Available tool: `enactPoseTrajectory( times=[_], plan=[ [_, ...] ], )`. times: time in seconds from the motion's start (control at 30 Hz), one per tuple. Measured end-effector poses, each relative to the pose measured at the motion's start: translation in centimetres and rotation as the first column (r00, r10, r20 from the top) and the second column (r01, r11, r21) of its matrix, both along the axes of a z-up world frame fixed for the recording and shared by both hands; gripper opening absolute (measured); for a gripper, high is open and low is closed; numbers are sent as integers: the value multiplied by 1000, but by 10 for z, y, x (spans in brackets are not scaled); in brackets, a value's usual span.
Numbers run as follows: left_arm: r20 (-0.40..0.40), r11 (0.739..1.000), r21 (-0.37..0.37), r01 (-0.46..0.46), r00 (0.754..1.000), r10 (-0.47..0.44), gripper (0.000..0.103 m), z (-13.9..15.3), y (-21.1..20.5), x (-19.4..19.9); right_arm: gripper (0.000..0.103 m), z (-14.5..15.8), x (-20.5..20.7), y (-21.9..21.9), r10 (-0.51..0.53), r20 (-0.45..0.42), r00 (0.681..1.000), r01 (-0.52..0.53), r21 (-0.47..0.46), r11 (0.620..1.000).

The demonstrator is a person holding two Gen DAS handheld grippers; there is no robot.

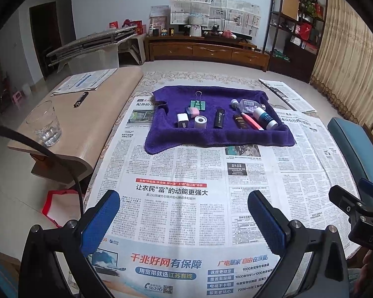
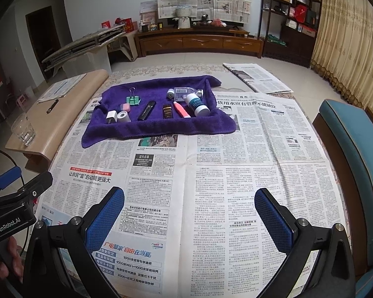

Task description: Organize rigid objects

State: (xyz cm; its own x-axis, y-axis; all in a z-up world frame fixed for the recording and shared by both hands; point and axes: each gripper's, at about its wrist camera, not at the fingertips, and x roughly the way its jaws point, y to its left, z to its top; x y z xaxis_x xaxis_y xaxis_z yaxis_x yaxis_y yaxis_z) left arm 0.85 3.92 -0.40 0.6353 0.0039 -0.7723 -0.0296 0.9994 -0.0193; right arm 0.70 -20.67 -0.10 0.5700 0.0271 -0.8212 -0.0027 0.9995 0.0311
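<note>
The small rigid objects are gathered on the purple towel (image 1: 218, 134), which is taken here as the landmark; it lies on the newspaper-covered table (image 1: 176, 198), well ahead of both grippers. On the towel, a green binder clip (image 1: 197, 104) is seen toward the back left, a white charger plug (image 1: 182, 120) and a white tape roll (image 1: 200, 122) at the front left, a black tube (image 1: 219, 118) near the middle, and a pink pen (image 1: 251, 121) and a white bottle (image 1: 265, 118) to the right. The long items are laid roughly front to back. The left gripper (image 1: 184, 219) is held spread wide and empty above the newspaper, short of the towel's near edge. The right gripper (image 2: 189, 217) is likewise spread and holds nothing. The towel's left items are judged nearer the left gripper.
</note>
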Motion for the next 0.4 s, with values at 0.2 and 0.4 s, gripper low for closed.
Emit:
enactPoseTrajectory(
  times=[0.2,0.4],
  plan=[
    [-1,1000,-3,-5,1000,5,103,-1,1,1,103,0,-1,-2,-3,0,1000,3,2,1000],
    [16,1000,7,-2,1000,2,103,0,1,0,103,1,-2,-3,-2,-1,1000,2,2,1000]
  ],
)
